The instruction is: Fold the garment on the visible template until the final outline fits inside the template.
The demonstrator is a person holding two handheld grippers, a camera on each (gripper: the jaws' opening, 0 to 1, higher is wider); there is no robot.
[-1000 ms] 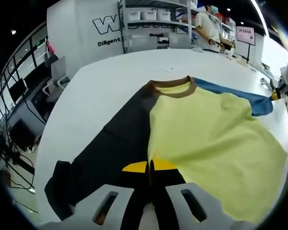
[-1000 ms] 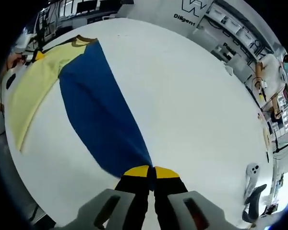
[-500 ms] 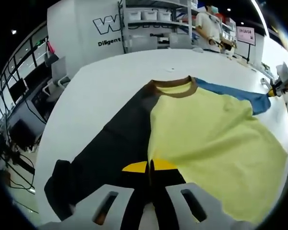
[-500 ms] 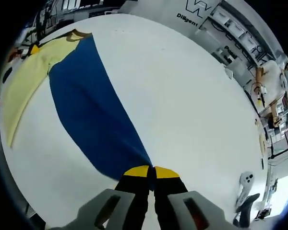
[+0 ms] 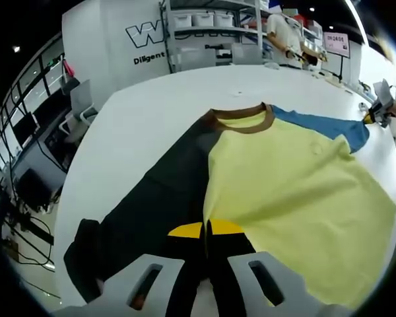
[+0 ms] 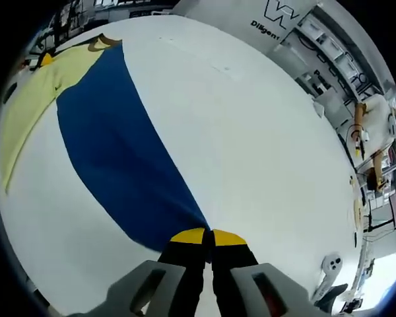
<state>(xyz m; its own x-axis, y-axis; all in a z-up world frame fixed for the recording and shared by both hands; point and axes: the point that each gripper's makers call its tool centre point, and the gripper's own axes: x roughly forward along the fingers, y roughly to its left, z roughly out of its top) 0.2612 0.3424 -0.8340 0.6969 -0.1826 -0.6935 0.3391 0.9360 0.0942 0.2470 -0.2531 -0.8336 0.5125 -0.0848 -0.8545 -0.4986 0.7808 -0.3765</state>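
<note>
One garment lies spread on one white table: one yellow body, one black sleeve, one blue sleeve. Left gripper pinches its hem; right gripper pinches the blue sleeve's end.

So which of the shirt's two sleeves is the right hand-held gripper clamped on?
The blue sleeve; the right hand-held gripper pinches its end. The black sleeve lies by the left one.
</note>
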